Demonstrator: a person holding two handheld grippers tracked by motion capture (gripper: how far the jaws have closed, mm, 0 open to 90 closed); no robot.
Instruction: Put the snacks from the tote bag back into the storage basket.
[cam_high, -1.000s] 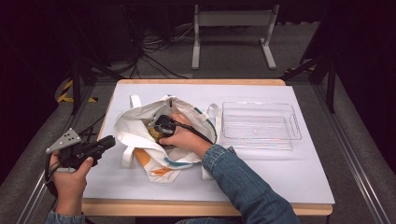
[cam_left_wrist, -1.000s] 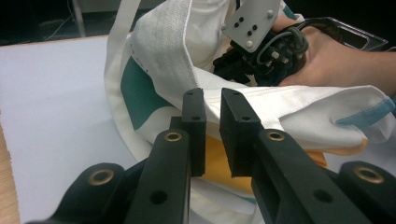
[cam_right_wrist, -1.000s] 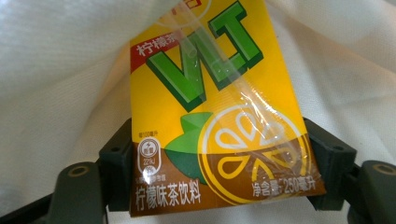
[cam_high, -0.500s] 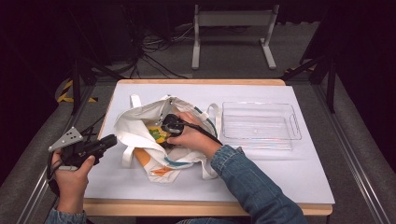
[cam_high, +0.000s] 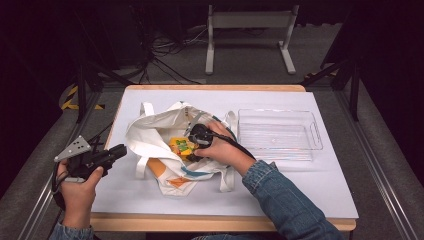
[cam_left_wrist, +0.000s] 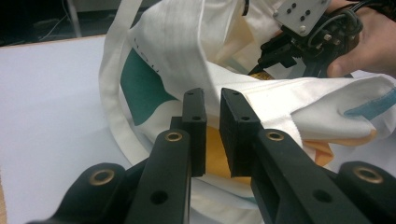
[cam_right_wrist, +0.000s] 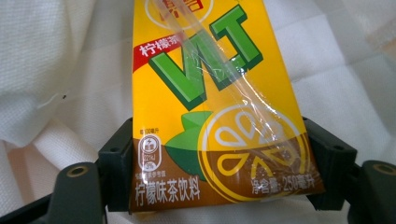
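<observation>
A yellow lemon-tea carton (cam_right_wrist: 210, 84) sits between the jaws of my right gripper (cam_right_wrist: 219, 133), which is shut on its lower end. In the high view the carton (cam_high: 180, 146) is at the mouth of a white tote bag (cam_high: 152, 132) with teal and orange print, lying mid-table, and the right gripper (cam_high: 194, 144) is just over the opening. My left gripper (cam_high: 119, 150) hovers at the table's left edge, pointing at the bag. In its own view the left gripper (cam_left_wrist: 212, 95) has only a narrow gap, nothing in it, with the bag (cam_left_wrist: 187, 51) just beyond.
A clear plastic tray (cam_high: 312, 132) stands to the right of the bag, with nothing in it. The white tabletop (cam_high: 310, 190) has free room at the front right. Beyond the far edge are a floor with cables and a metal stand (cam_high: 250, 20).
My right hand has drawn a little to the right and up with the carton, which now shows more at the bag's mouth. The left hand has stayed put.
</observation>
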